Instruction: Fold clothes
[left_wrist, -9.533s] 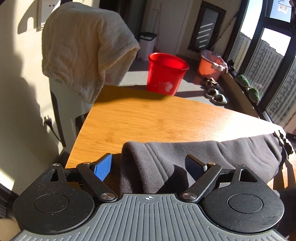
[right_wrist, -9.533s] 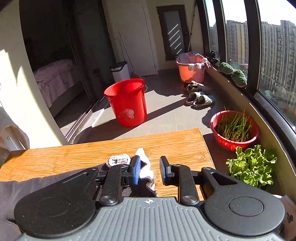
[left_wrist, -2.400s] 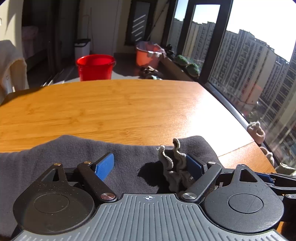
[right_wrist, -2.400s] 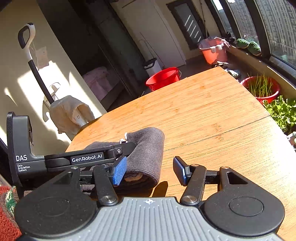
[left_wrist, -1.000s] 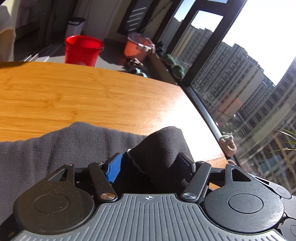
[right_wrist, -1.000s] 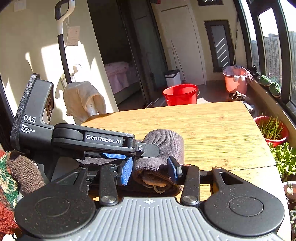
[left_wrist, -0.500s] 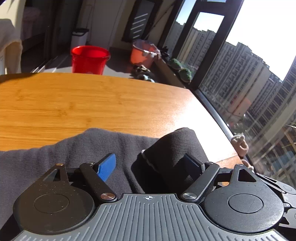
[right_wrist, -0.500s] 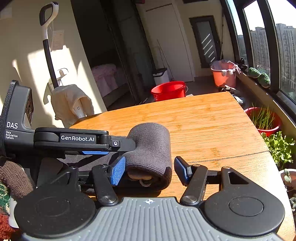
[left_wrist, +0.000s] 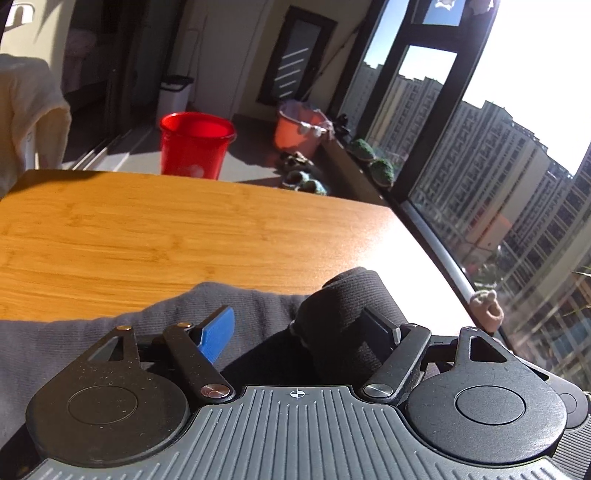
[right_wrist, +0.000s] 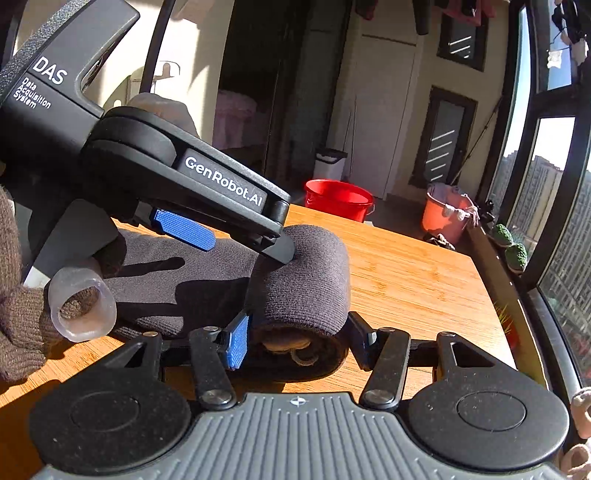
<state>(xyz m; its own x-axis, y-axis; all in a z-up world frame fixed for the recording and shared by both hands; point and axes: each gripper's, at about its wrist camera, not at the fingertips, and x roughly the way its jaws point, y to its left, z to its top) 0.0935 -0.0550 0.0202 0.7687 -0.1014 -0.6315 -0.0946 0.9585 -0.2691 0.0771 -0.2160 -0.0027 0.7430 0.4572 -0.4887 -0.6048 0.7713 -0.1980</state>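
A dark grey knitted garment lies along the near side of the wooden table, and its right end is rolled into a thick roll. My right gripper is open and straddles the near end of the roll, its blue pad against the roll's left side. My left gripper is also open. In the right wrist view the left gripper comes in from the left, with one fingertip resting on top of the roll and the blue pad above the flat cloth. A hand in a brown knit glove holds it.
The table's right edge runs beside tall windows. On the floor beyond the far edge stand a red bucket, an orange basin and a white bin. A cream towel hangs at far left.
One second ago both grippers were closed on the roll. Both have since opened, and the roll rests on the table between their fingers. The right gripper has moved in closer.
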